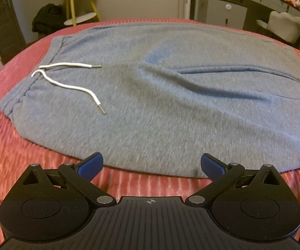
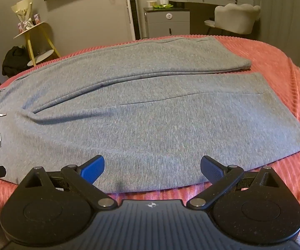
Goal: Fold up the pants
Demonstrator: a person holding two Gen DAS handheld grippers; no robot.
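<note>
**Grey sweatpants spread flat, both tools wide and empty at the near edge**

Across the middle of both views lie the grey pants [image 1: 170,104], spread flat on the red ribbed bedspread [image 1: 14,156], waistband toward the left of the frame and the two legs running off to the right. In the right wrist view the legs lie side by side, their cuffs ending in the upper right, the far leg overlapping the near one slightly along the seam.

The left tool [image 1: 152,164] hovers at the near edge of the cloth by the hip, its blue fingers [image 1: 91,165] spread wide with nothing between them. The right tool [image 2: 152,166] sits further along the near leg, equally wide and empty.

The fabric looks like thick knitted fleece: soft, limp and fairly light, likely to sag and drag rather than hold a shape. It should not be slippery or fragile. A pinch on the near edge, one tool at the waistband corner and the other low on the near leg, seems the sensible hold for folding one leg over the other; a single-layer pinch could lift only the top ply.

The white drawstring [image 1: 66,83] lies loose over the front at left and may get trapped in the fold. Beyond the bed stand a yellow stool [image 2: 37,41], a grey cabinet [image 2: 166,23] and a pale chair [image 2: 235,18], all well apart and no obstacle.
</note>
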